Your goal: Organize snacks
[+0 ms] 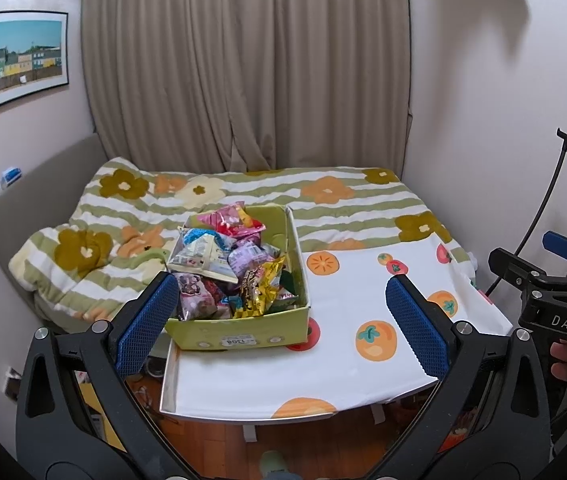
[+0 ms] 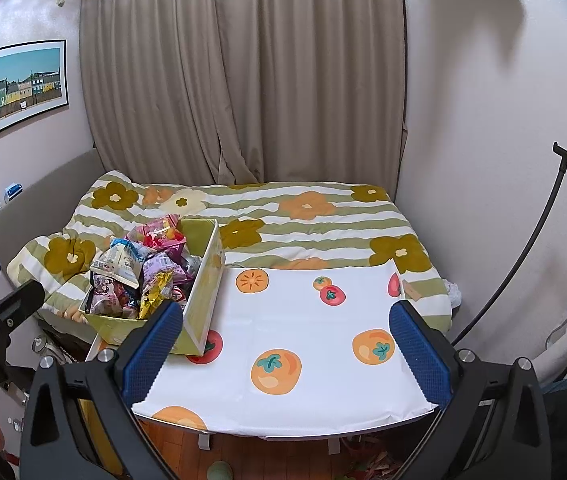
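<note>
The snack packets are lying heaped in a green box at the left side of the table, piled above its rim; they are looking light, crinkly and slippery, so each is best pinched at a sealed edge, the top packet first; contents may be fragile, though the print is too small to read. The left gripper and right gripper are hovering short of the table, fingers spread wide, holding nothing.
</note>
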{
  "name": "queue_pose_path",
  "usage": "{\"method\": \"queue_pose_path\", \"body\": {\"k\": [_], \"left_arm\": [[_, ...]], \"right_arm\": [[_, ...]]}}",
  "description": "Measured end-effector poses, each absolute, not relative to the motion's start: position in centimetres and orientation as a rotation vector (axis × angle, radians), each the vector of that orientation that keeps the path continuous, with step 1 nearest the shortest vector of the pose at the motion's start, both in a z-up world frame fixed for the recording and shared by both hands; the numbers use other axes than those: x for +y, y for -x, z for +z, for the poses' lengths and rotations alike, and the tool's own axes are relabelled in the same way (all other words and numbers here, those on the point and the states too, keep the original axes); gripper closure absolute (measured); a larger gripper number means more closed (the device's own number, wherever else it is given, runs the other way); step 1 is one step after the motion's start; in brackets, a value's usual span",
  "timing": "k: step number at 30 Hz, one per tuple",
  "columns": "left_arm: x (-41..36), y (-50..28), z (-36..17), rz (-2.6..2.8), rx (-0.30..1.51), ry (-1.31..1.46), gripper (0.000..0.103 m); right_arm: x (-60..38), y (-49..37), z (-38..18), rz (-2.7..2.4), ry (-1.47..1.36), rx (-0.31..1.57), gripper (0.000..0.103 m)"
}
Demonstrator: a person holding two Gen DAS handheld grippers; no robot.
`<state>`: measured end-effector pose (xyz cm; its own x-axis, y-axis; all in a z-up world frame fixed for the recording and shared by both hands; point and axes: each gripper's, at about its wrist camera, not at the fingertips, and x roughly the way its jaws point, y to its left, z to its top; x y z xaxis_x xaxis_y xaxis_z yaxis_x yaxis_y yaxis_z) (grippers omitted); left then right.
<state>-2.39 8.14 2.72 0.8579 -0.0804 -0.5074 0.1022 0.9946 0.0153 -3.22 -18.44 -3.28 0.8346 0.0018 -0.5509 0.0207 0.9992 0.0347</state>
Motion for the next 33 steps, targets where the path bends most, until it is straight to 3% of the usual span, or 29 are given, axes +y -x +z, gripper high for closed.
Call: {"method": "queue_pose_path", "body": {"k": [33], "left_arm": [[8.62, 2.97, 2.4, -0.076, 0.525, -0.039, 0.0]], "right_arm": [[-18.94, 3.0, -3.92, -0.018, -0.043, 0.586, 0.0]]}}
